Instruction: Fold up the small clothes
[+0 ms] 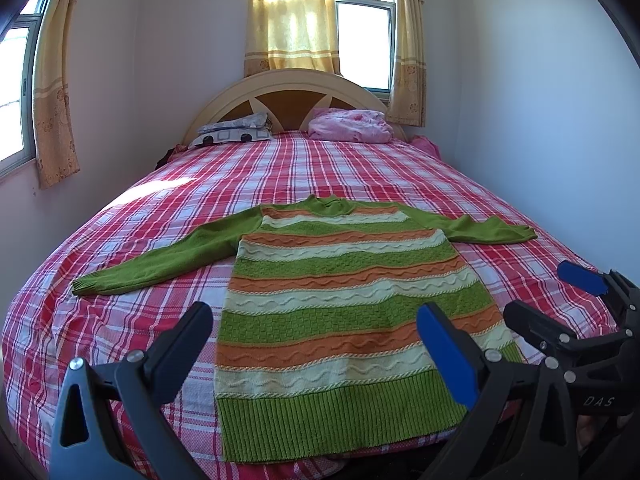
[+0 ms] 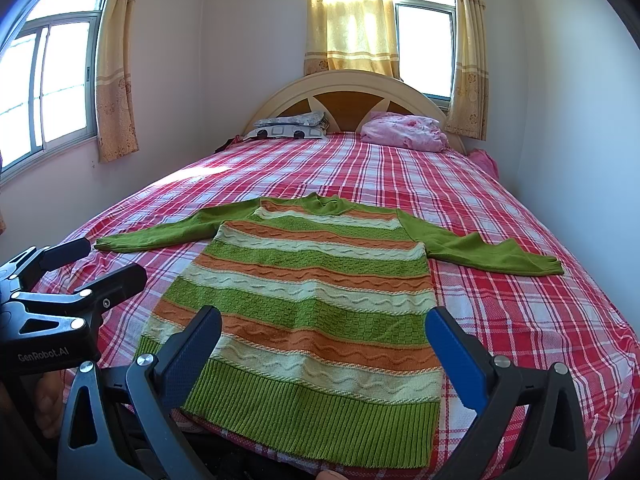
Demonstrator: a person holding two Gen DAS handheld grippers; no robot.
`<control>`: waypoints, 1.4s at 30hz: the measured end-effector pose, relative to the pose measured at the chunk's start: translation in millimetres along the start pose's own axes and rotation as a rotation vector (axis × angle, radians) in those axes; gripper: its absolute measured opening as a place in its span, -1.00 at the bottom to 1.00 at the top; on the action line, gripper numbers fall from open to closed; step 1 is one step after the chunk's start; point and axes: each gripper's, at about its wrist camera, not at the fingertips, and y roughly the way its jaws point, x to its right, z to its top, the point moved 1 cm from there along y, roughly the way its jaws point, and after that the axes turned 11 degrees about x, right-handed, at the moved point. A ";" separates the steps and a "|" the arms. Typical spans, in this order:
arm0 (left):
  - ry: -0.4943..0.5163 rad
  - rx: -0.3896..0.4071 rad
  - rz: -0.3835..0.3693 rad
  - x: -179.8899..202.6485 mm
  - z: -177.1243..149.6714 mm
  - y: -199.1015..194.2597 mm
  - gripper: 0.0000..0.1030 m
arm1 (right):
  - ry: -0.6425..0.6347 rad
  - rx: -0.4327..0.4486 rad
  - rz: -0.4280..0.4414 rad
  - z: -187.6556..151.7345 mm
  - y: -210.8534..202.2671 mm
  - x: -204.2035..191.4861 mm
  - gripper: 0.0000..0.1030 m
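A small knit sweater [image 1: 340, 300] with green, orange and cream stripes lies flat on the bed, hem toward me, both green sleeves spread out to the sides; it also shows in the right wrist view [image 2: 312, 292]. My left gripper [image 1: 316, 340] is open and empty, held above the hem's left part. My right gripper [image 2: 324, 344] is open and empty above the hem. The right gripper also shows at the right of the left wrist view [image 1: 552, 300], and the left gripper at the left of the right wrist view [image 2: 108, 260].
The bed [image 1: 360, 168] has a red and white plaid sheet. A patterned pillow [image 1: 236, 130] and a pink bundle [image 1: 352, 126] lie by the headboard [image 1: 292, 92]. Walls close in on both sides. Curtained windows [image 2: 424, 48] stand behind.
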 end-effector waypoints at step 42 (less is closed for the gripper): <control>-0.007 0.007 0.004 -5.0 1.2 -0.8 1.00 | 0.002 -0.005 0.002 0.2 5.4 5.7 0.98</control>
